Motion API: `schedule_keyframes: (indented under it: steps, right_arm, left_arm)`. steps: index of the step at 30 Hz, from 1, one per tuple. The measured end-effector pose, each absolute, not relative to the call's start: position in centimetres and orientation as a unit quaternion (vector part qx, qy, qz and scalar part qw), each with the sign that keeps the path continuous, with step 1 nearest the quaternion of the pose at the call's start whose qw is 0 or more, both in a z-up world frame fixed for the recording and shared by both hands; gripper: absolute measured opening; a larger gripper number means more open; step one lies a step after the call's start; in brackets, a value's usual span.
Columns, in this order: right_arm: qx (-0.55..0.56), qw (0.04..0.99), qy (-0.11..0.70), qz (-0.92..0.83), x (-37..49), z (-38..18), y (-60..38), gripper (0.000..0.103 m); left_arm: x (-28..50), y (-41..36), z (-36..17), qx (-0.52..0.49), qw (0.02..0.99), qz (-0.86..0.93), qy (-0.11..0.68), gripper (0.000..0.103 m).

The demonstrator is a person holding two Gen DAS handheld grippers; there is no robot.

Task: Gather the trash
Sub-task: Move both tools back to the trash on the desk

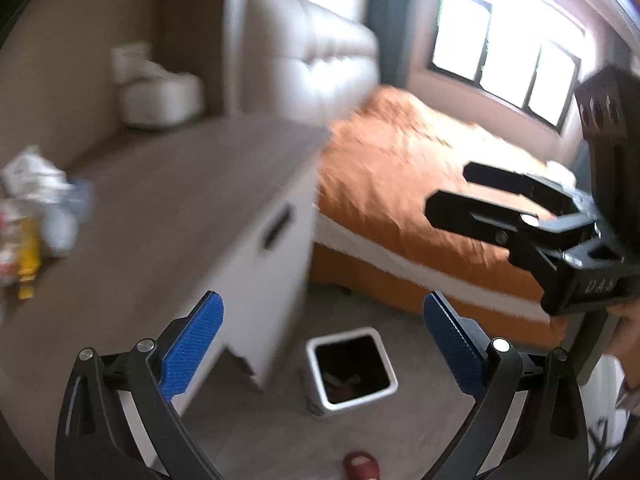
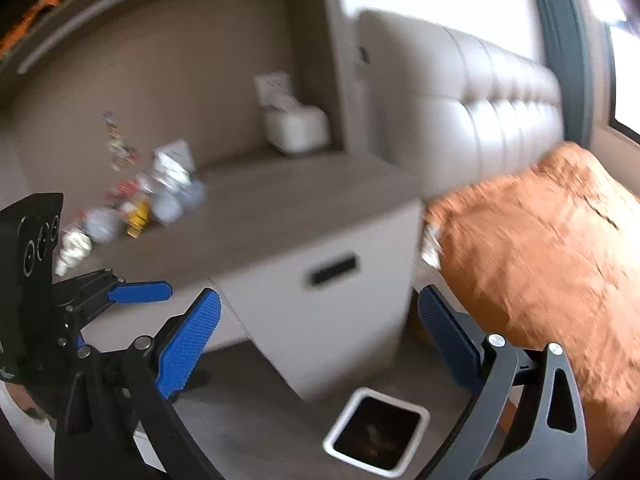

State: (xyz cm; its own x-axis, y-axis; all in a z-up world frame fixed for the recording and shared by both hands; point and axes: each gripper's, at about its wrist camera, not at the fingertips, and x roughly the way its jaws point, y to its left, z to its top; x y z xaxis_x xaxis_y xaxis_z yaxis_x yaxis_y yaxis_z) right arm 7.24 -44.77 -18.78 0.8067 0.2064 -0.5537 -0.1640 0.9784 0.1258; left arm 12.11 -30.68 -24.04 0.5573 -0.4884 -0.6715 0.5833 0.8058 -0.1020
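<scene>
A heap of trash point(image 2: 140, 200) lies on the cabinet top point(image 2: 280, 200): crumpled white paper point(image 2: 74, 248), plastic bottles and a yellow wrapper. It also shows blurred at the left edge of the left wrist view point(image 1: 36, 216). A white square bin point(image 1: 350, 368) with some trash inside stands on the floor by the cabinet, and it shows in the right wrist view point(image 2: 376, 428). My left gripper point(image 1: 322, 332) is open and empty above the bin. My right gripper point(image 2: 320, 332) is open and empty, to the right of the left one.
A bed with an orange cover point(image 1: 420, 184) and a padded white headboard point(image 2: 480, 100) stands right of the cabinet. A white box point(image 2: 296, 128) sits at the cabinet's back. A red slipper point(image 1: 360, 466) lies on the grey floor. A window point(image 1: 500, 48) is beyond.
</scene>
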Motion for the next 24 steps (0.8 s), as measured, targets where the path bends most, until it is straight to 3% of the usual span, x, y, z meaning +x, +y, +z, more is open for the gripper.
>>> schedule_keyframes:
  steps: [11,24]
  right_arm:
    - [0.005,0.945,0.242,0.22,9.5,-12.6,-31.4,0.099]
    - [-0.021,0.912,0.28,0.298,14.3,-15.5,-18.9,0.098]
  left_arm:
    - [10.6,-14.4,-16.6,0.051,0.938,-0.14,0.313,0.098]
    - [11.0,0.3,-17.6,0.039,0.946,-0.011,0.321,0.098]
